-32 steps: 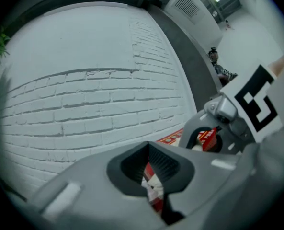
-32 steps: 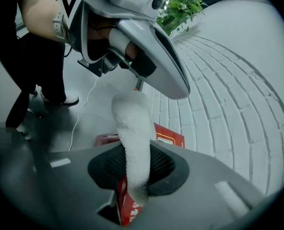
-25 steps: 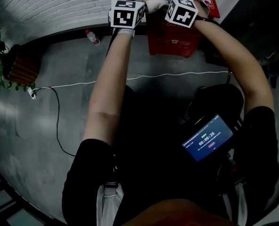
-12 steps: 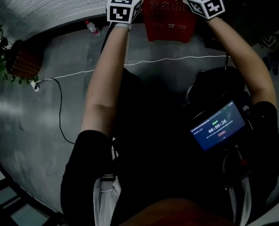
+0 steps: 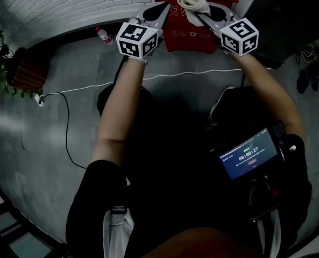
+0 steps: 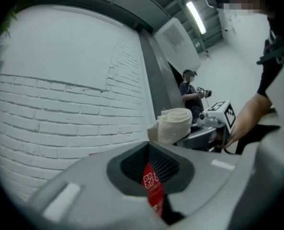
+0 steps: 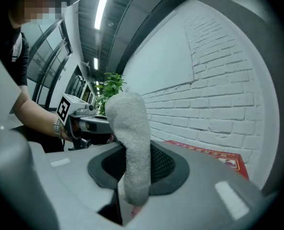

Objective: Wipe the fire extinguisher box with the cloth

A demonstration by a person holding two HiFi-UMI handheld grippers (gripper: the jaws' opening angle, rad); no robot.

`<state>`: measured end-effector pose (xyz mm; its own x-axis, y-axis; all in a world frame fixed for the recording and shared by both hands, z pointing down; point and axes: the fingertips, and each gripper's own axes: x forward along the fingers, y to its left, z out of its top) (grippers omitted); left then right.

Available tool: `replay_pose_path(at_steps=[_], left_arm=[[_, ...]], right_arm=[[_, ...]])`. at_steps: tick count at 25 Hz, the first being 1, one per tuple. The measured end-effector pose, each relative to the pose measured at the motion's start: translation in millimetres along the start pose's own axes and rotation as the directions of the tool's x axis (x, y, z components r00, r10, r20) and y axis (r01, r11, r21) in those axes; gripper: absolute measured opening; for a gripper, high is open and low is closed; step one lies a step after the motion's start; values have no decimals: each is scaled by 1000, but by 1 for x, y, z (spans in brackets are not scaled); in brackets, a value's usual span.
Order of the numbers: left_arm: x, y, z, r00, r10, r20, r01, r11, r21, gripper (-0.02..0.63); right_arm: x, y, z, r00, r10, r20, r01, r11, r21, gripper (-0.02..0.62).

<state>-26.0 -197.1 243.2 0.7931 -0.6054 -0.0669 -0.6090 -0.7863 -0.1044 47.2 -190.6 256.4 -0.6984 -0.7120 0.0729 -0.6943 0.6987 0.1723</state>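
Both grippers are drawing back toward the person since half a second ago, and the cloth is coming into the head view. The white brick wall [image 5: 68,4] is standing just beyond both grippers, closing off any reach forward. The fire extinguisher box [image 5: 191,36] is sitting against it, directly ahead of and between the two grippers. The right gripper [image 5: 201,16] is clamping the cloth [image 5: 196,1], which is bunching up past its tips, over the box's top. The left gripper [image 5: 162,7], beside the right gripper, is holding nothing, with its jaws nearly together. Whether any face has been wiped is not showing, so the wiping is likely only starting. Open floor is lying to the left gripper's outer side, save a small bottle [image 5: 101,36].
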Motion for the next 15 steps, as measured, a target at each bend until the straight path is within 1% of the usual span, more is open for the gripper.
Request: replay_pose_path(at_steps=[2,4,7,10,15], left_arm=[[-5,-10,-3,999,-34,-3,34,999,5,2],[-5,-14,-7,999,-50,-1,50,998,-25,2],[9,-12,-16,999,-46,4,46,996,-75,2],[23,-12,-26,999,-47,-2,47,995,-85,2],[25,-15,-30,997,-73,22,75,989,-128,2]], right_arm=[[-8,5,-2,1000,-5,30,4,1000,26,100],[-13,5,1,998,-14,59,9,997,72,100],[-16,-8,5,994,-8,110,-7,990,143,100],[-19,-14,2,992,15,127,-33,989,143,100],[-22,-16,-8,994,20,107,-36,988,149,100]])
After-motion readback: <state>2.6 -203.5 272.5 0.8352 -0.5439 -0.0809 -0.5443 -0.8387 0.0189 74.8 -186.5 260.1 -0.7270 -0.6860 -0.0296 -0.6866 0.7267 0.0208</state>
